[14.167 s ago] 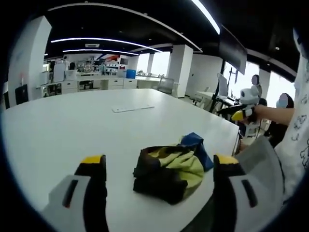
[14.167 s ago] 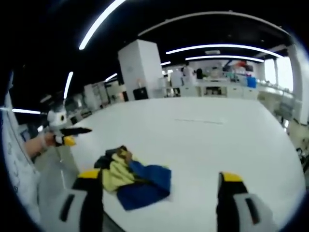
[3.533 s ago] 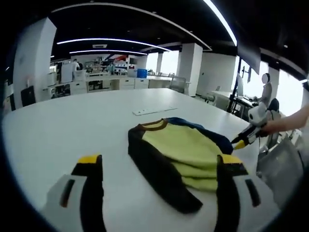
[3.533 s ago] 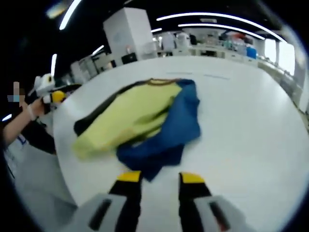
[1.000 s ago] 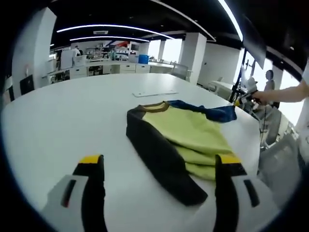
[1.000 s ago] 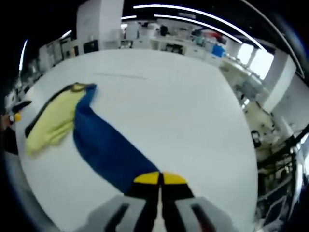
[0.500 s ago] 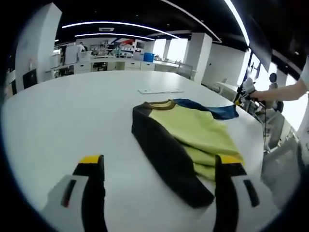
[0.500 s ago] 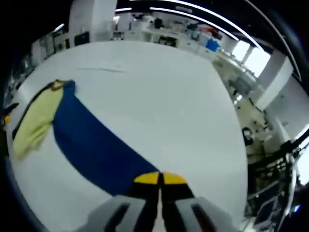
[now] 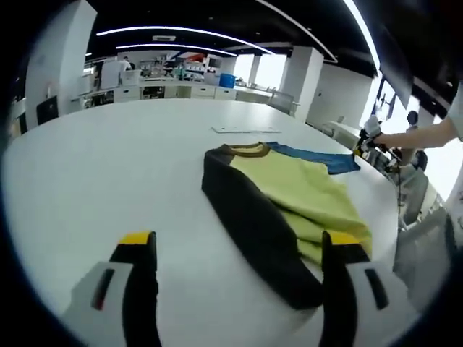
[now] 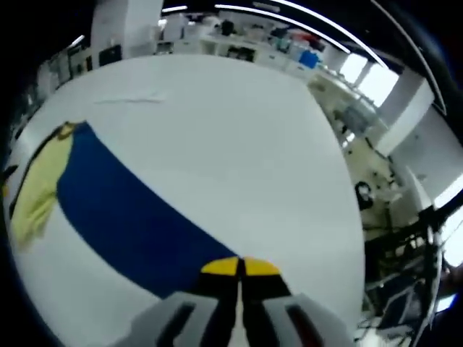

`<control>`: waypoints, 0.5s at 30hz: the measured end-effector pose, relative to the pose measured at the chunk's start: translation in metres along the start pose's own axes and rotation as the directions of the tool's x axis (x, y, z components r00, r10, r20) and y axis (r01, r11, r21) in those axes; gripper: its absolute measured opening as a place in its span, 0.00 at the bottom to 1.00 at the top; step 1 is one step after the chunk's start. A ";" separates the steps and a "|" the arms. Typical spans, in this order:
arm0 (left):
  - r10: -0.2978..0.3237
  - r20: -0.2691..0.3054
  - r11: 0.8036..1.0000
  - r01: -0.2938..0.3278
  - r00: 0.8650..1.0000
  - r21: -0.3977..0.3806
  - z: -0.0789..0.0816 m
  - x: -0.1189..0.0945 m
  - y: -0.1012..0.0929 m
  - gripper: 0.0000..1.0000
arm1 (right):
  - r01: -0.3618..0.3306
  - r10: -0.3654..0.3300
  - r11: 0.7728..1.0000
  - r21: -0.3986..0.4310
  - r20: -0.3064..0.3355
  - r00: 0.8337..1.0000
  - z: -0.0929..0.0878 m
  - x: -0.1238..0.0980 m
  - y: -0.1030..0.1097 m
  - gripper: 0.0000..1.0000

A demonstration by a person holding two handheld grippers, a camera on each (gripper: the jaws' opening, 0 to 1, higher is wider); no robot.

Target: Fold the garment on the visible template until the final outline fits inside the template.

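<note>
A garment lies on the white table (image 9: 108, 173): yellow-green body (image 9: 304, 189), black sleeve (image 9: 253, 220) nearest my left gripper, brown collar (image 9: 244, 150), blue sleeve (image 9: 318, 157) stretched toward the far right. My left gripper (image 9: 237, 249) is open, hovering short of the garment with the black sleeve's end between its jaws' line. In the right gripper view the blue sleeve (image 10: 123, 224) runs from the yellow-green body (image 10: 32, 191) to my right gripper (image 10: 239, 269), which is shut on the sleeve's end. That gripper (image 9: 367, 141) shows at the table's far right, held by a person's hand.
A thin white strip (image 9: 246, 130) lies on the table beyond the collar. The table's rounded edge (image 10: 347, 238) drops to chairs and floor on the right. Office desks and pillars stand far behind. A person's arm (image 9: 427, 137) reaches in from the right.
My right gripper has pulled the blue sleeve farther out, so it lies longer and flatter. The left gripper stays open and has shifted little.
</note>
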State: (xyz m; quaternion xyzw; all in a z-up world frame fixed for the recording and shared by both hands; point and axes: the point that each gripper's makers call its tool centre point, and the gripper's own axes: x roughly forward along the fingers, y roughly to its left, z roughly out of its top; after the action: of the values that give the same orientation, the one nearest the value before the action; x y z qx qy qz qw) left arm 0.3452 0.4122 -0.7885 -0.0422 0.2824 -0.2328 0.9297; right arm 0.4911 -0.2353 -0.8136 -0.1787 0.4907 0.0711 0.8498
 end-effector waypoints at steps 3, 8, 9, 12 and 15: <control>-0.001 0.003 1.000 0.001 1.000 -0.015 -0.002 0.001 0.000 0.92 | -0.002 0.002 1.000 0.022 -0.003 1.000 0.000 0.000 0.000 0.00; 0.002 -0.006 1.000 -0.002 1.000 -0.017 -0.005 0.001 0.000 0.92 | 0.002 -0.001 0.999 0.035 -0.009 1.000 -0.001 0.008 -0.005 0.00; 0.002 -0.008 1.000 -0.003 1.000 -0.015 -0.006 0.001 0.000 0.92 | -0.002 0.002 0.999 0.032 -0.013 1.000 -0.002 0.009 -0.005 0.00; 0.004 -0.009 1.000 -0.004 1.000 -0.015 -0.007 0.001 0.002 0.92 | -0.004 0.004 1.000 0.024 -0.016 1.000 -0.001 0.014 -0.009 0.00; 0.008 -0.007 1.000 -0.009 1.000 -0.017 -0.007 0.000 0.003 0.92 | -0.005 0.006 0.999 0.036 -0.013 1.000 -0.002 0.012 -0.005 0.00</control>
State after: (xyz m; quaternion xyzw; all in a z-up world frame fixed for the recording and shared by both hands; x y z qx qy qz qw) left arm 0.3425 0.4149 -0.7948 -0.0480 0.2876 -0.2266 0.9293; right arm 0.4965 -0.2417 -0.8234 -0.1622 0.4979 0.0634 0.8496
